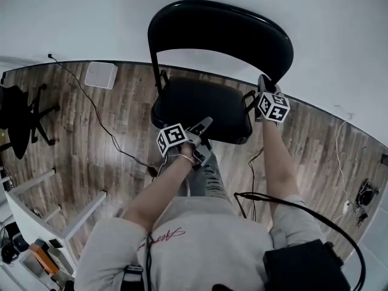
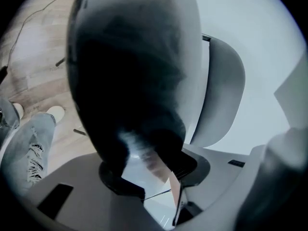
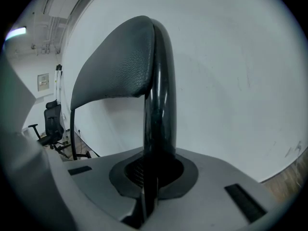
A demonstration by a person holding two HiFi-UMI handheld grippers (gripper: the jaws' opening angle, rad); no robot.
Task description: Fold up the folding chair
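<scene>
Right now the folding chair (image 1: 221, 35) stands opened out on the wooden floor (image 1: 91, 132), its back toward the white wall (image 1: 339, 41). The right hand-held gripper (image 1: 264, 85) is pressed tight on the black frame tube (image 3: 159, 105) beside the backrest (image 3: 118, 61). The left hand-held gripper (image 1: 205, 139) sits at the front edge of the seat (image 1: 200, 105), one jaw above the cushion and one below. Through the blur it seems to pinch that edge, jaws only partway apart.
</scene>
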